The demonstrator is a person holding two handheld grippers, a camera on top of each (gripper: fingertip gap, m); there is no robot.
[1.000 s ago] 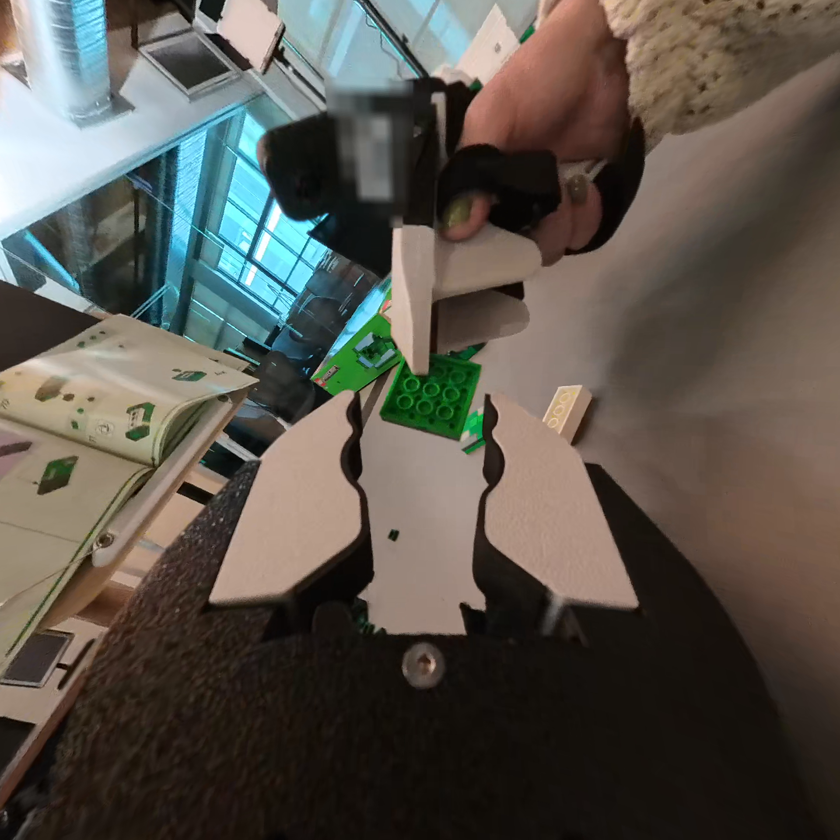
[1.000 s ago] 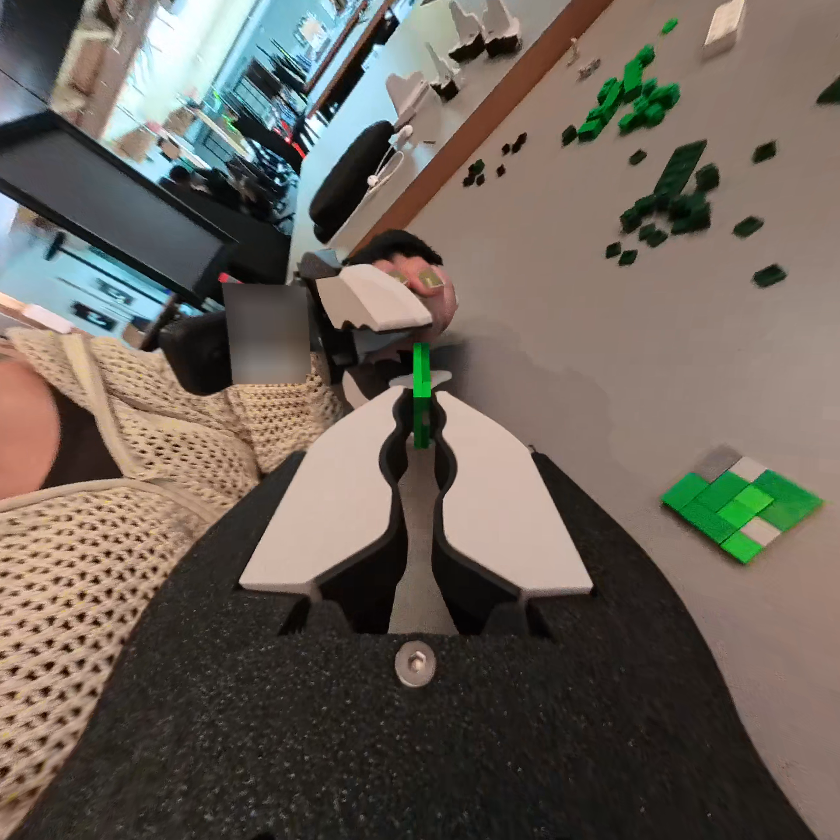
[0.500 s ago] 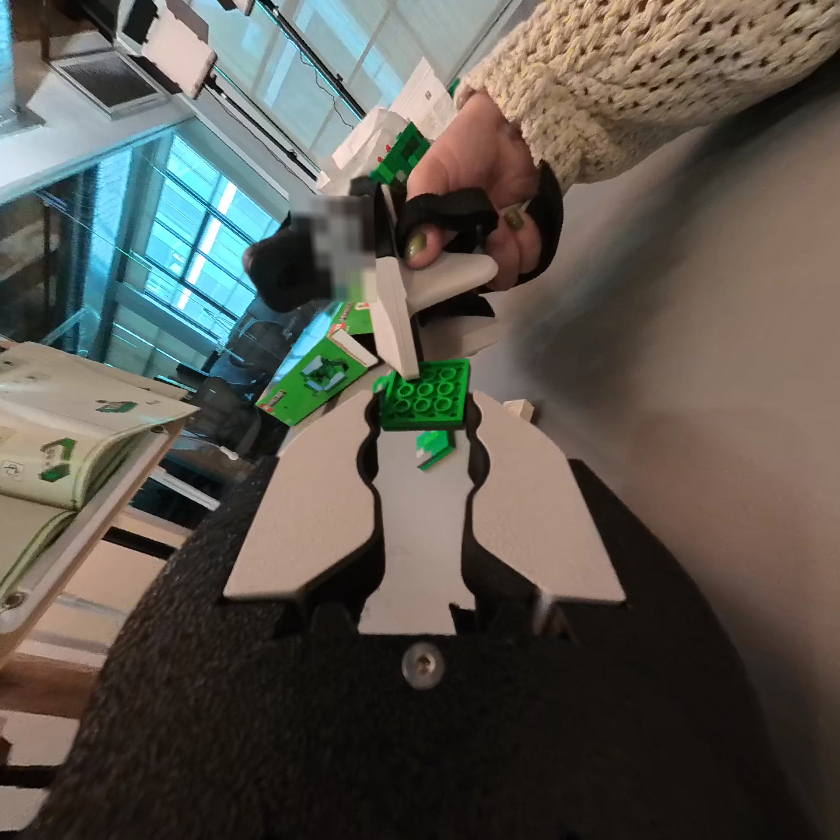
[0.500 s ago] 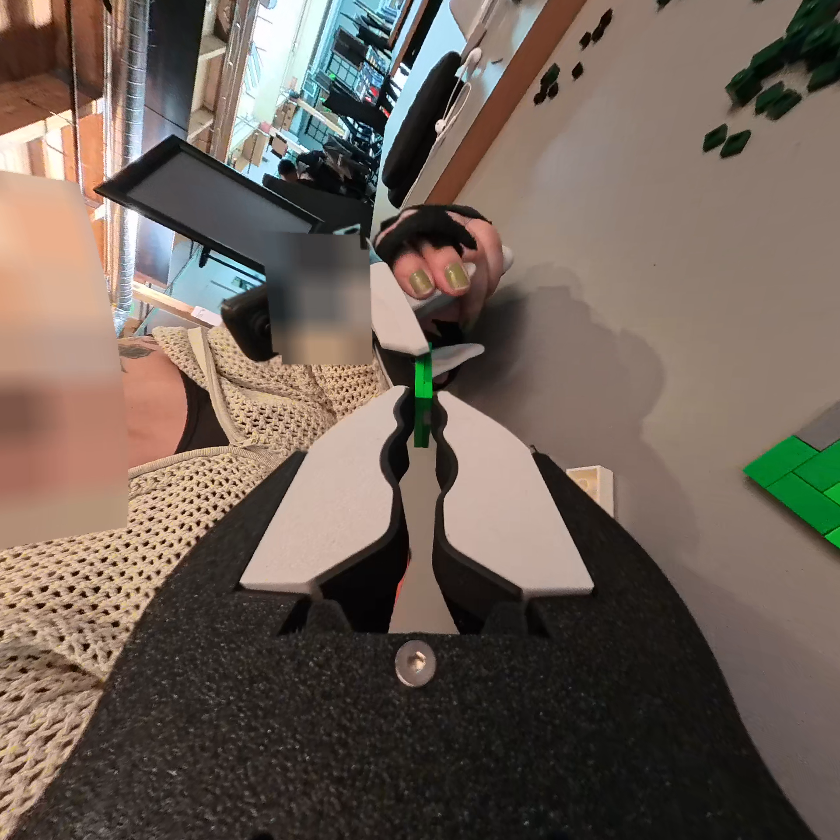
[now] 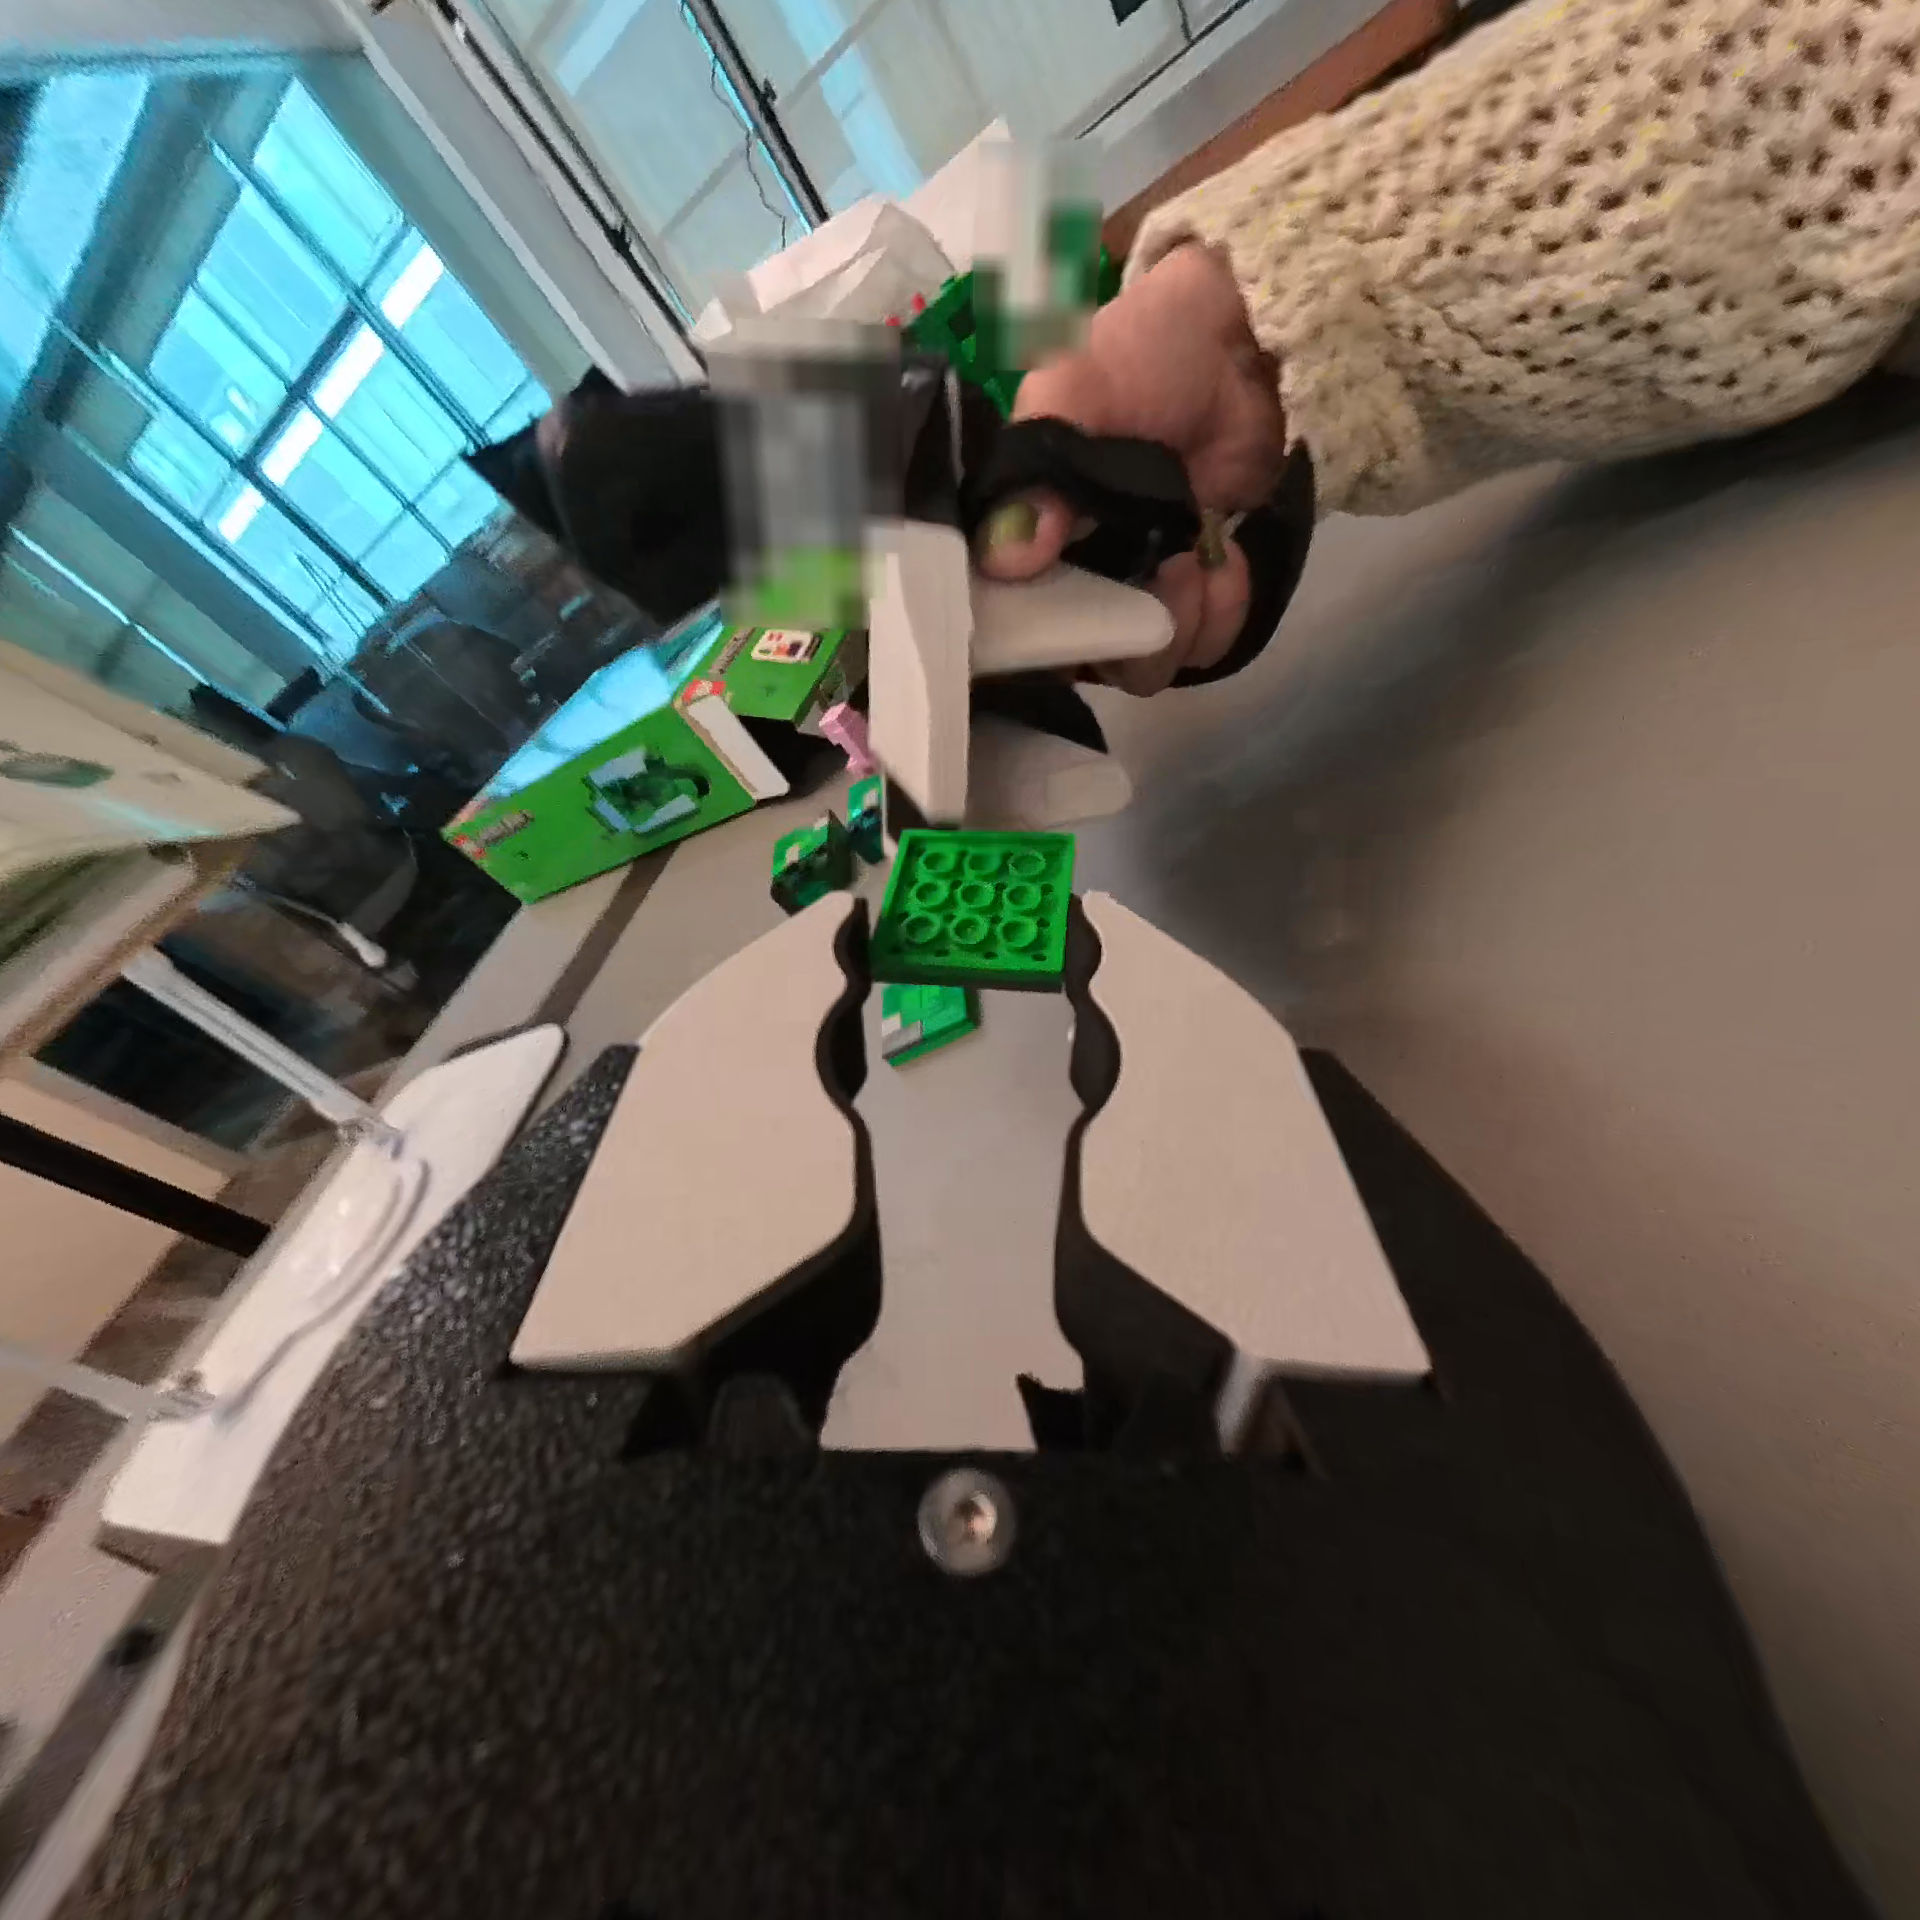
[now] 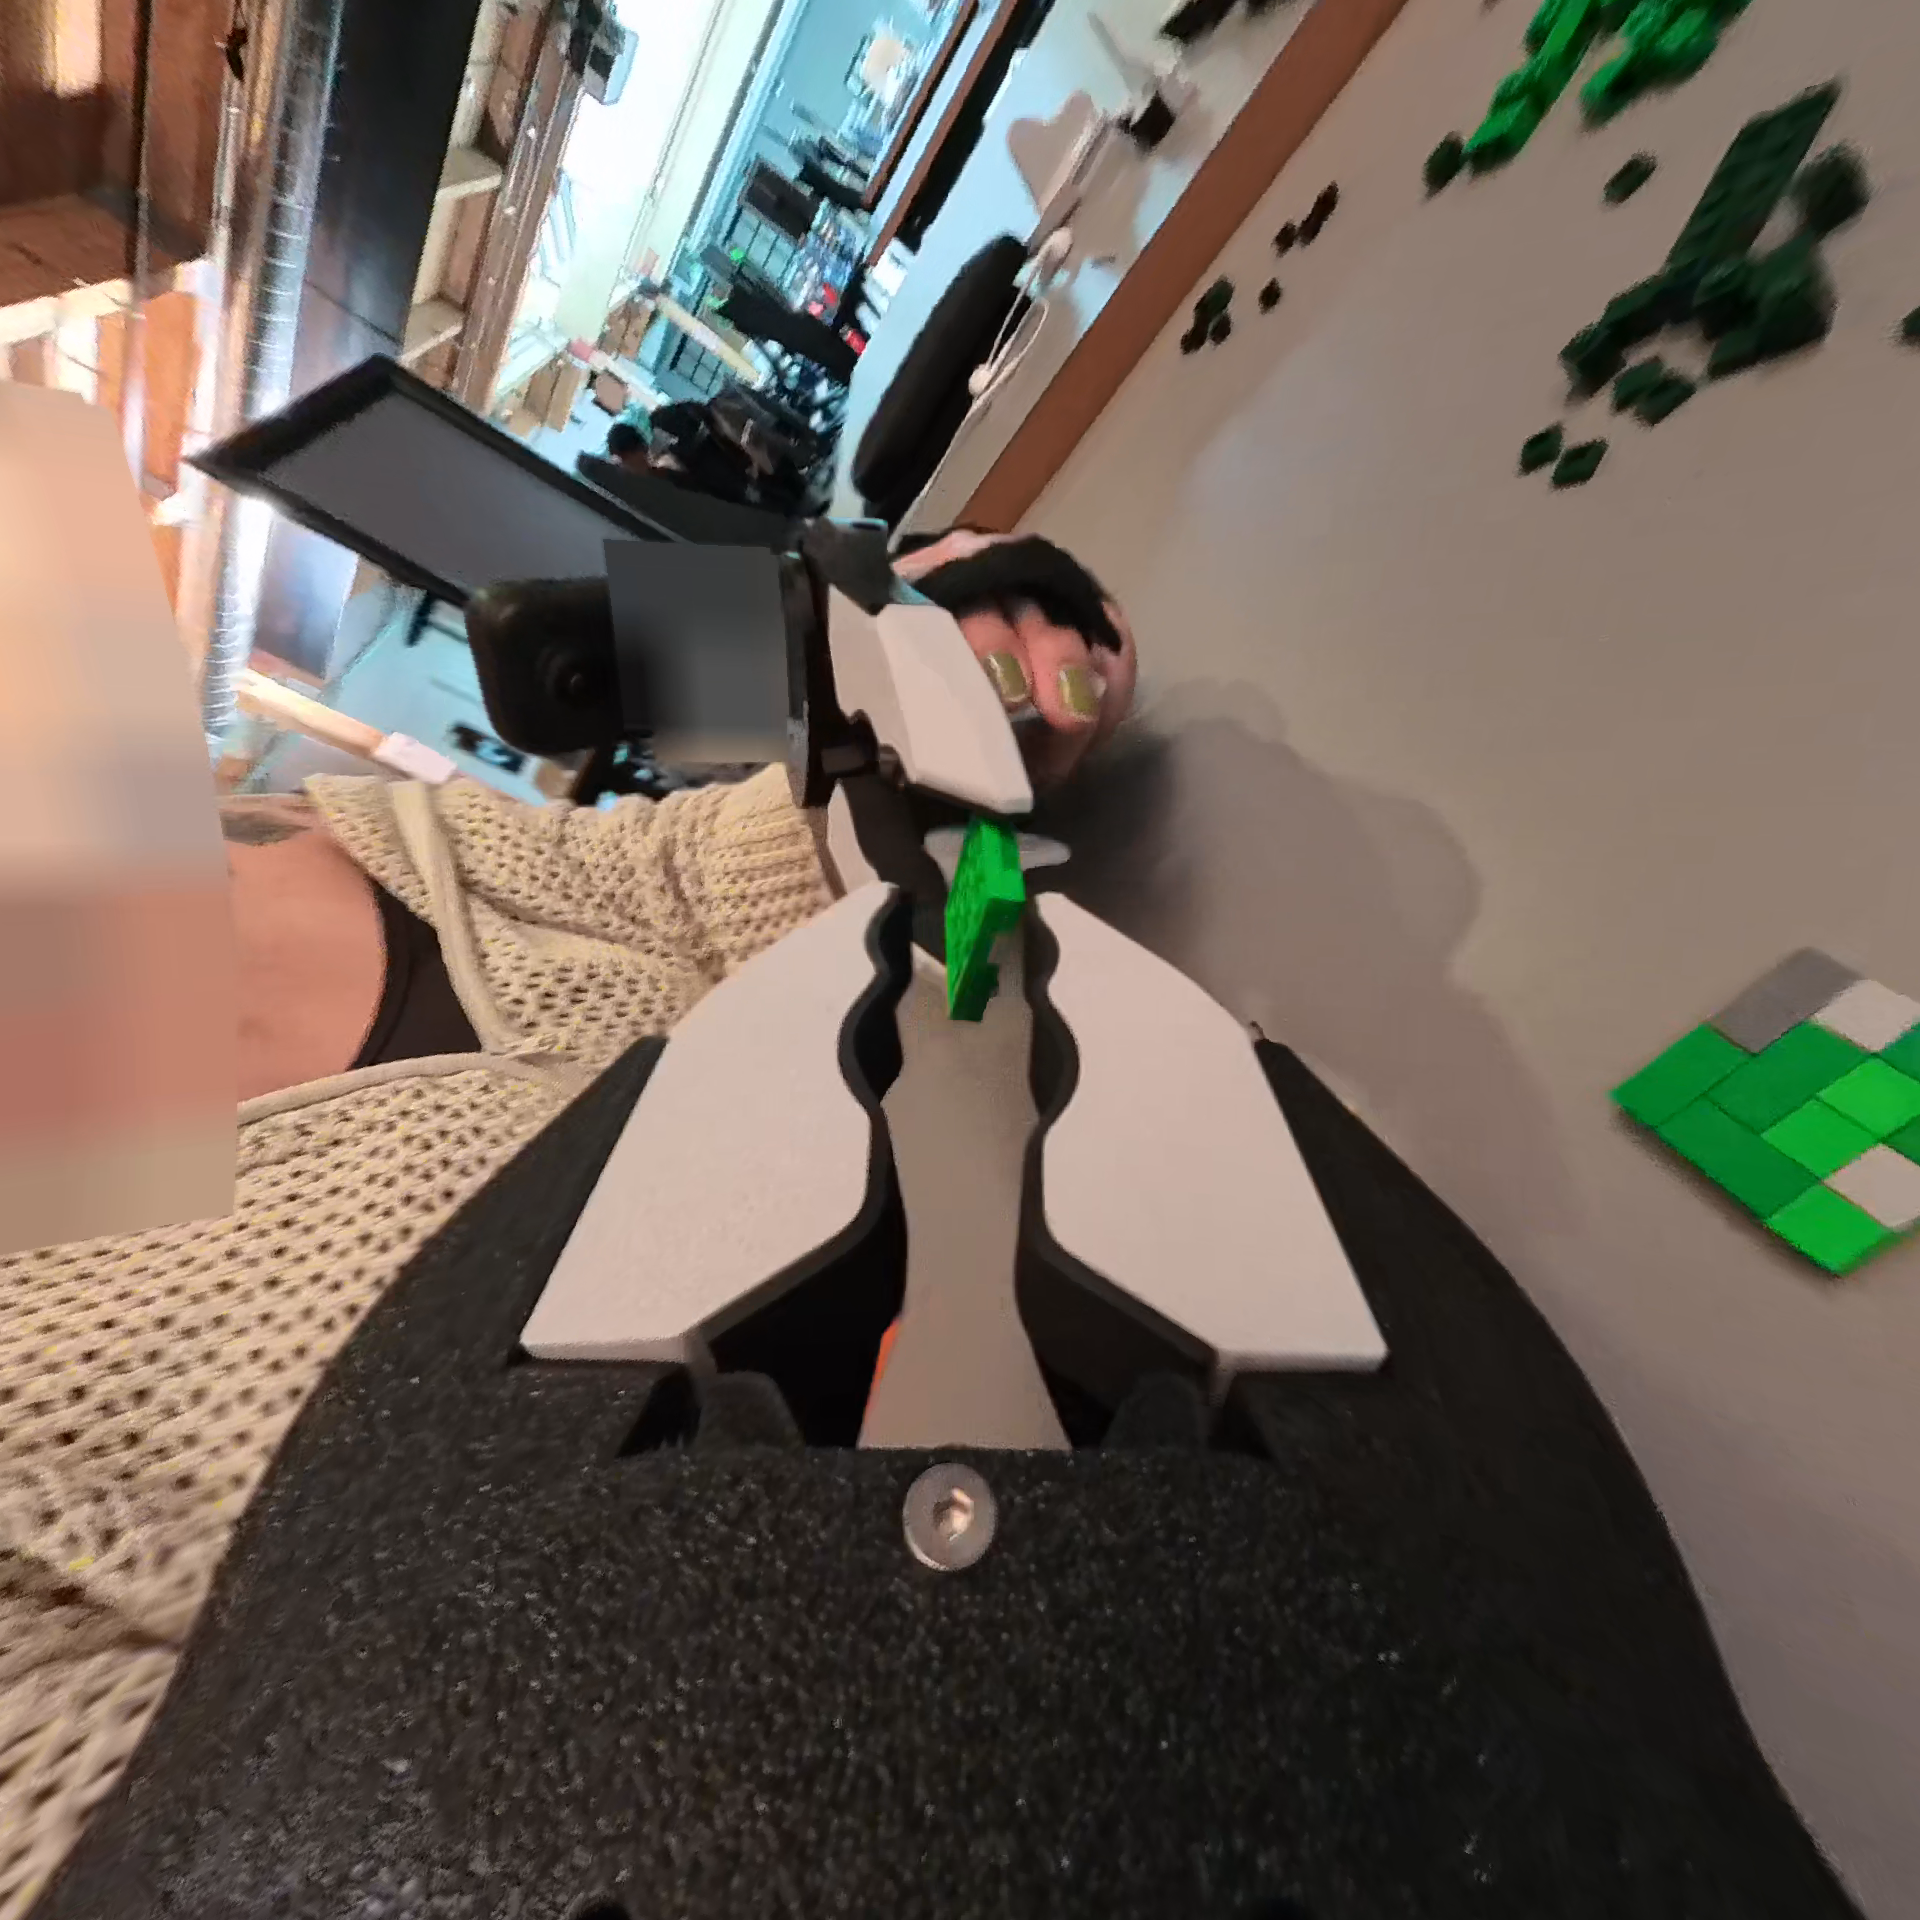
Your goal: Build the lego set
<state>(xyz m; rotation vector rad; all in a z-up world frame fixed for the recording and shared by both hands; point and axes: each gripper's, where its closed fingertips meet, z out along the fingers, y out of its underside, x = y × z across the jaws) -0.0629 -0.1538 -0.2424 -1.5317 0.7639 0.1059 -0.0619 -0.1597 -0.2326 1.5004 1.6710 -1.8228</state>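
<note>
Both pale grey fingers (image 5: pixel 727 1122) of the left gripper (image 5: pixel 968 920) were closed in on a bright green square studded lego plate (image 5: pixel 971 909), its two side edges pinched between their tips and its studded face turned toward the camera. Just below the plate, in the gap between the same fingers, a small green and white brick assembly (image 5: pixel 928 1023) lay on the grey table (image 5: pixel 1558 935). Beyond the fingertips and to their left sat a green cardboard box (image 5: pixel 613 800). The right gripper (image 6: pixel 966 914) had its fingers (image 6: pixel 1174 1164) parted wider than the plate was thick; the plate appeared edge-on between their tips, nearer the right-hand finger, and I could not tell whether it touched it. Past those tips the left gripper's fingers gripped the plate's far part, held by a hand (image 6: pixel 1039 655) in a cream knitted sleeve (image 6: pixel 582 883). Well off to the right of the right fingers lay a flat mosaic of green, white and grey tiles (image 6: pixel 1797 1132), and farther ahead loose dark green bricks (image 6: pixel 1714 281) were scattered.
</note>
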